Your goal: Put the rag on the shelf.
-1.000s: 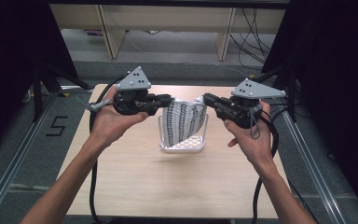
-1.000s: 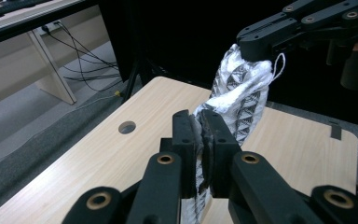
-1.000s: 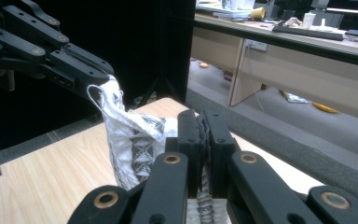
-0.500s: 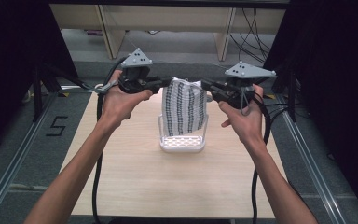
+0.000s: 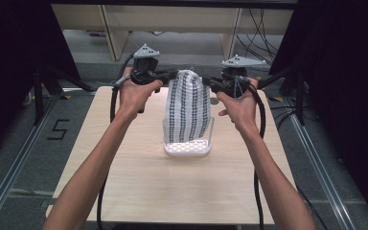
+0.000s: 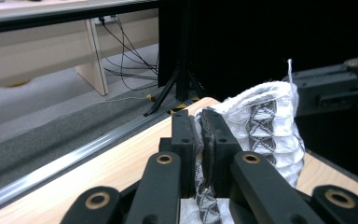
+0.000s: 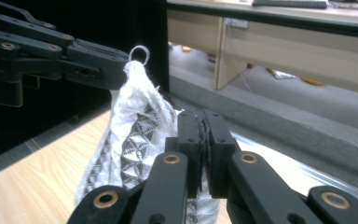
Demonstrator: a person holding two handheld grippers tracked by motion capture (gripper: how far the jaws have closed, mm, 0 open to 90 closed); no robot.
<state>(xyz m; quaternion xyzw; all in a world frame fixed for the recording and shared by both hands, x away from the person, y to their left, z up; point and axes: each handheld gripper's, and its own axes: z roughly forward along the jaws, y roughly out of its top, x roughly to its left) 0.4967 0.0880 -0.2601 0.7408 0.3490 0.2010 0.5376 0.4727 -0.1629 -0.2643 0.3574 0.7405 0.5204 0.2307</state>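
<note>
My left gripper has its two black jaws pinched together on an edge of the white cloth with dark patterned stripes, and my right gripper is clamped the same way on the opposite edge. In the left gripper view a fold of the woven fabric runs between the pads and comes out below them, with the rest of the cloth bunched just to the right of the jaws. In the right gripper view a thin layer of fabric is squeezed between the pads, and the cloth rises to the left of them, ending in a small loop of thread at the top.

From the high view, both my forearms reach forward from the near edge of the light wooden table, spread apart and angling slightly inward. My left hand and right hand wrap the gripper bodies from below, wrists nearly level, with the grippers pointing toward each other across the far half of the table. A grey three-cornered plate sits on top of each gripper, and a black cable trails back along each arm.

The cloth hangs between the two grippers, its upper part held up at their height, narrow at the top and widening downward. Its lower end drops into the small white perforated plastic basket that stands on the table near the middle, between my arms.
</note>
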